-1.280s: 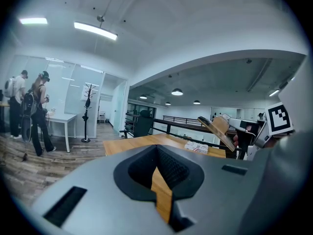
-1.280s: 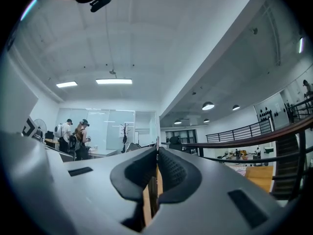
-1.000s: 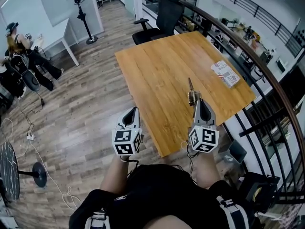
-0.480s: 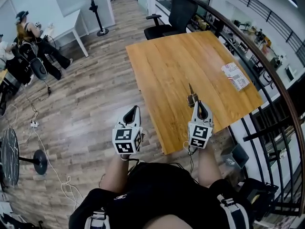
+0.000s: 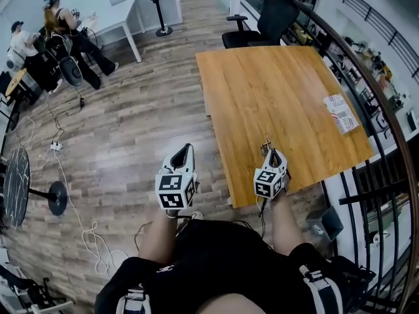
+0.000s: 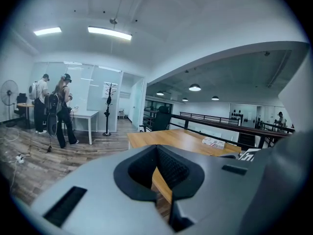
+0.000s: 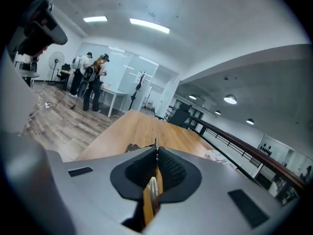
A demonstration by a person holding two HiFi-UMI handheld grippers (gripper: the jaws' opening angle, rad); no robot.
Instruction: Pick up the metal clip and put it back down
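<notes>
Your left gripper (image 5: 186,150): nearest to you, held over the wood floor (image 5: 131,123) just left of the table's near corner. Its jaws are drawn together with nothing between them. It sits in much the same spot in the head view as a second ago.
Your right gripper (image 5: 271,153): over the near edge of the table, jaws clamped narrow on the metal clip. A second ago it was held higher above the table; it has now come down, and its marker cube looks smaller in the head view.
Grippers, counted: two, one in each of your hands.
Metal clip (image 7: 152,189): one. It stands on edge between the right gripper's pads, its tip poking out past them, low over the table's near end. You cannot tell whether it touches the wood. It is gripped the same way as before.
Table (image 5: 275,90): one, light wood. It lies further right and further up the head view than a second ago.
Packet (image 5: 342,113): one printed packet, flat near the table's right edge, well apart from the clip.
Office chair (image 5: 272,15): one, black, at the table's far end.
Standing fan (image 5: 14,188): one, on the floor at the far left.
Coat stand (image 5: 157,2): one, beside a white desk (image 5: 124,12).
People (image 5: 62,21): two, standing by that desk, now further inside the view.
</notes>
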